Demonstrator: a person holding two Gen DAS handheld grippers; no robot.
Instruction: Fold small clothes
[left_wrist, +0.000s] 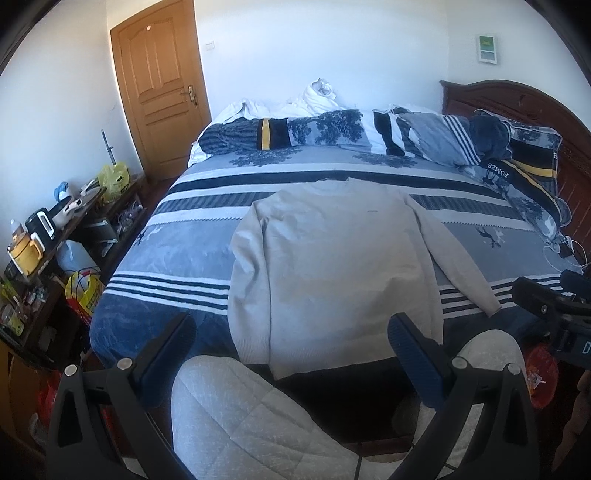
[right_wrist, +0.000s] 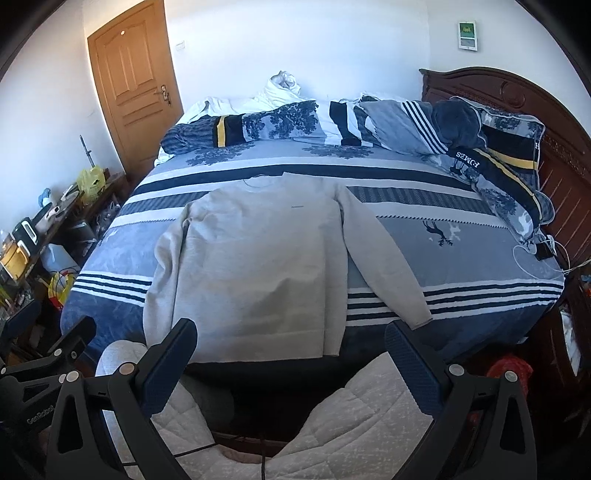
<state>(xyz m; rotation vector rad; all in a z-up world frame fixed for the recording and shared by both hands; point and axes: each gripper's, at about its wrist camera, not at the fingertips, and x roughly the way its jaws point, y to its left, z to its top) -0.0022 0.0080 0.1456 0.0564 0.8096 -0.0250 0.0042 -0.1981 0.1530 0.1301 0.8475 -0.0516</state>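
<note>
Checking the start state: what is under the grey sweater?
The grey sweater lies flat on the striped bedspread; only that shows around it. Anything beneath its body is covered.

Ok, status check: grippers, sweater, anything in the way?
Left gripper and right gripper open, empty, short of the bed. Grey sweater flat, unfolded, sleeves out. Nothing on it.
</note>
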